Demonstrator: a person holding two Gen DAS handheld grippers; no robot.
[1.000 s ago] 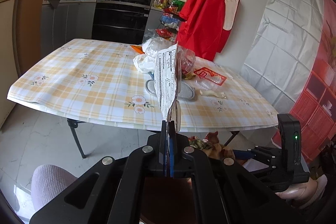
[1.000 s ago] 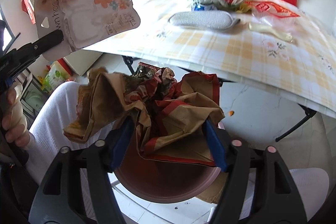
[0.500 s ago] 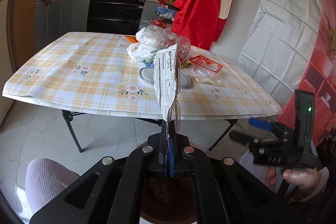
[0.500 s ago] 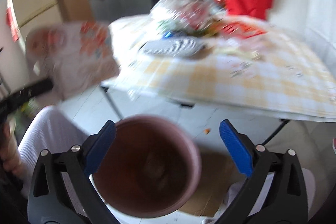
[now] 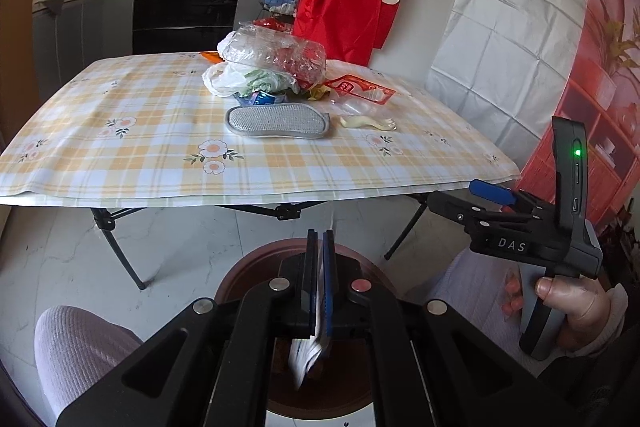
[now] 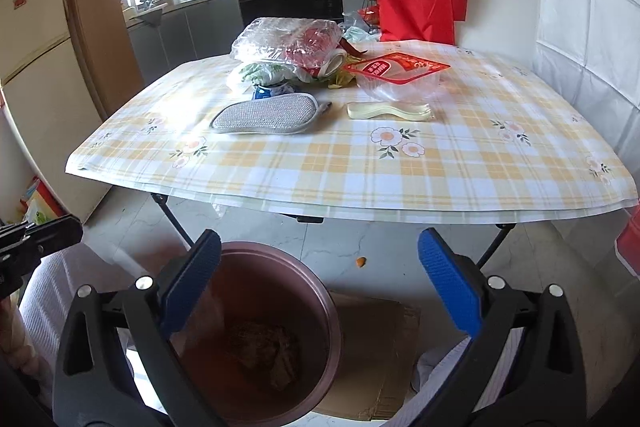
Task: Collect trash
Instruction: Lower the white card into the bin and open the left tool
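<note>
A round brown bin [image 6: 320,311] stands on the floor before the table, with a crumpled brown paper bag [image 6: 260,347] at its bottom. My right gripper [image 6: 320,287] hangs open over the bin with nothing between its blue pads; in the left wrist view the right gripper [image 5: 490,193] is held at the right. My left gripper [image 5: 320,255] is over the bin's rim [image 5: 248,267], shut on a white hook package [image 5: 306,357] that is blurred and hangs below the fingers. More trash lies on the table: plastic bags [image 5: 276,55], a red-lidded tray [image 6: 396,75] and cream plastic pieces [image 6: 388,111].
A grey scrub pad [image 6: 264,115] lies on the checked tablecloth [image 6: 360,167]. Flat cardboard [image 6: 380,347] sits under the bin and an orange scrap [image 6: 361,261] is on the floor. The person's knees flank the bin. Black folding table legs [image 5: 116,251] stand nearby.
The right gripper opened and the brown paper bag dropped into the bin. The hook package, which stood up above the left fingers, now hangs below them over the bin.
</note>
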